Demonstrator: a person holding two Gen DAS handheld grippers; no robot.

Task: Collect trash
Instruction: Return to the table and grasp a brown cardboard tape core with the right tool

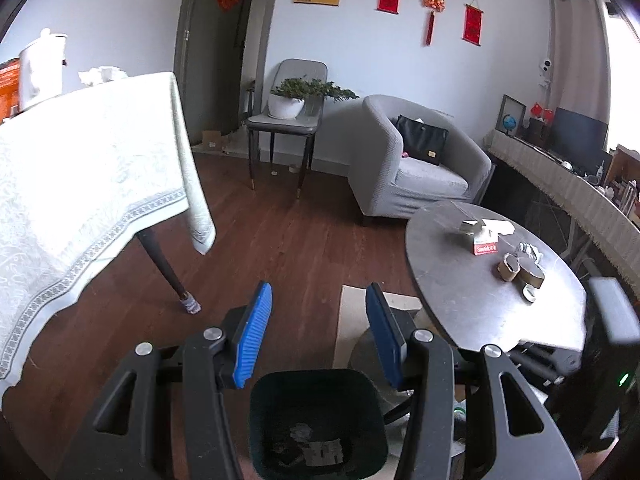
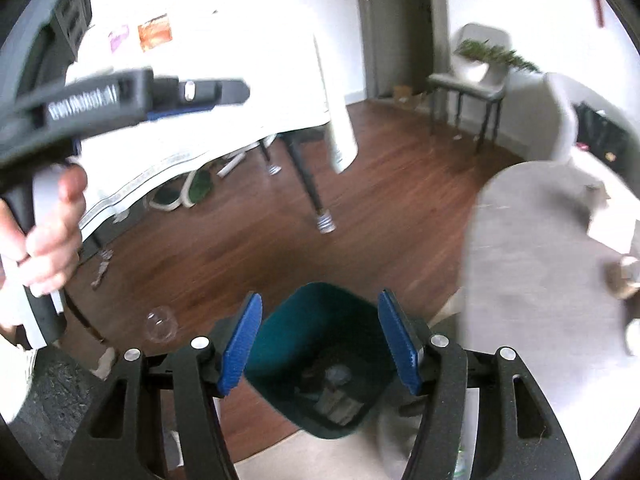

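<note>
A dark green trash bin (image 1: 318, 424) stands on the wood floor with paper scraps at its bottom; it also shows in the right wrist view (image 2: 324, 356). My left gripper (image 1: 320, 300) is open and empty, held above the bin. My right gripper (image 2: 320, 312) is open and empty, also over the bin. On the round grey table (image 1: 460, 280) lie cardboard tape rolls (image 1: 520, 270), a crumpled white paper (image 1: 528, 250) and a small red and white box (image 1: 485, 245). The left gripper's body and the hand holding it (image 2: 52, 236) show at the left of the right wrist view.
A table with a white cloth (image 1: 80, 184) stands on the left with crumpled paper (image 1: 102, 74) on top. A grey armchair (image 1: 420, 164) and a chair holding a potted plant (image 1: 288, 104) stand at the back. Flat cardboard (image 1: 352, 320) lies beside the bin.
</note>
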